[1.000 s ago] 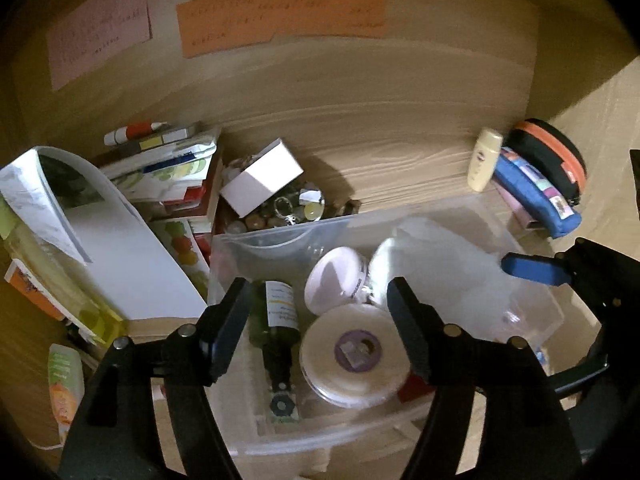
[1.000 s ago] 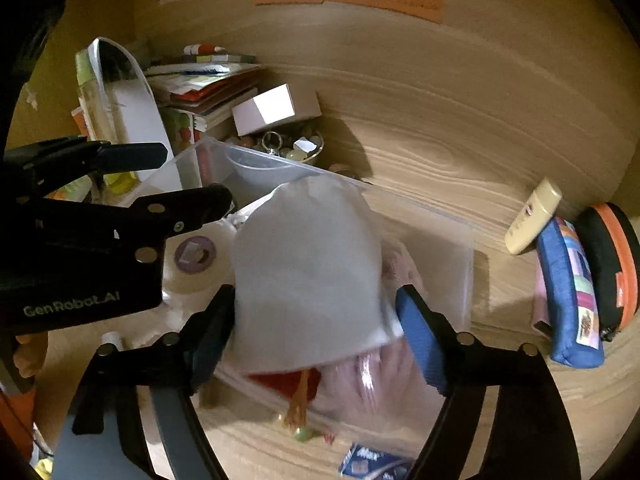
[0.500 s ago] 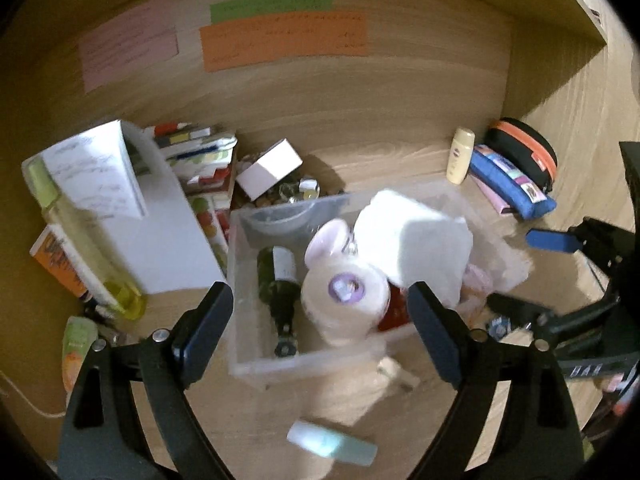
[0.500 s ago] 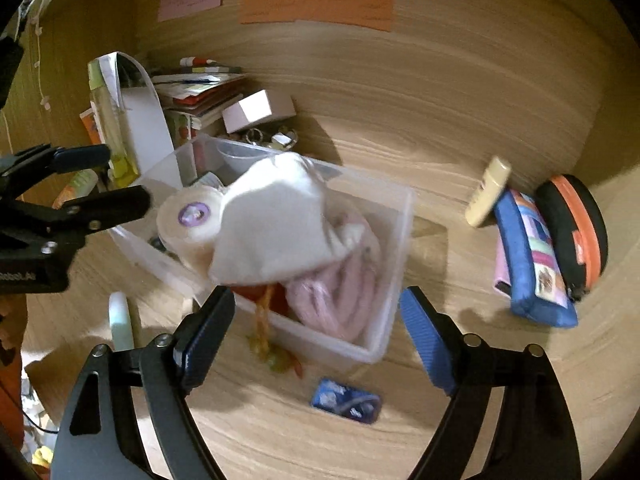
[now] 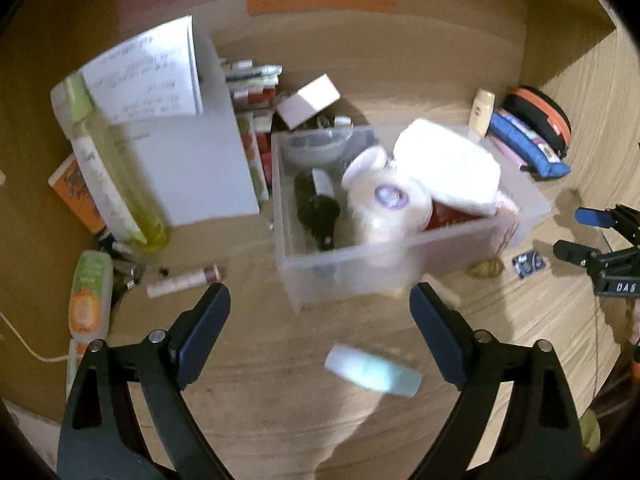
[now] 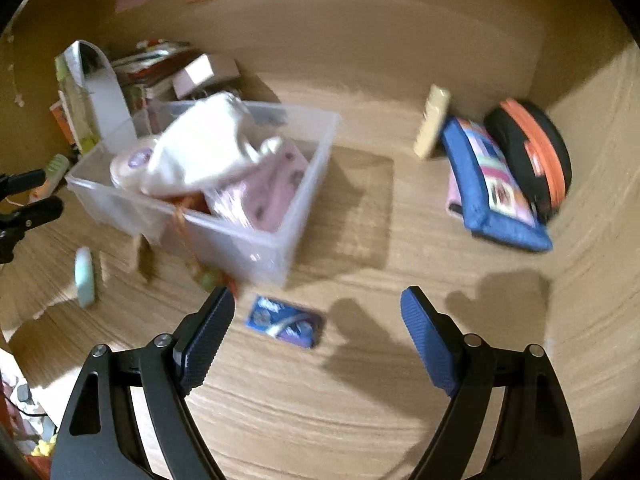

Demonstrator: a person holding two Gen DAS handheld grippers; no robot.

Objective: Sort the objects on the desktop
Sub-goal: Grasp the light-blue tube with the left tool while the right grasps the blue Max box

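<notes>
Desktop objects are split between a clear plastic bin (image 5: 404, 256) and the surrounding wooden bench (image 6: 360, 400).

Bin contents, left wrist view:
- a dark bottle (image 5: 316, 208) lying along the left side;
- a white tape roll (image 5: 386, 204) with a purple core, near the middle;
- a white cloth pouch (image 5: 448, 164) resting on top of the other contents and rising above the rim;
- pink items (image 6: 272, 196) under the pouch, seen from the right wrist view.

Loose items on the bench:
- a pale green tube (image 5: 372, 370), lying in front of the bin;
- a small blue packet (image 6: 286, 322), near the front corner of the bin;
- a pink-and-brown stick (image 5: 184, 280), left of the bin;
- a green-and-orange tube (image 5: 90, 296), further left.

Against the back panel, well apart from the bin, stand a cream bottle (image 6: 432, 126), a blue pencil case (image 6: 492, 192) and a black-and-orange case (image 6: 528, 156), grouped at the right corner. A stack of books (image 5: 256, 112) and a white box (image 5: 308, 100) lie behind the bin on the left.

Left gripper (image 5: 320, 312): fingers spread wide apart and holding nothing, positioned above the bench in front of the bin, with the pale green tube below the gap.

Right gripper (image 6: 318, 316): fingers also spread wide apart and holding nothing, above the bench with the blue packet near its left finger.

Both views show motion blur.
</notes>
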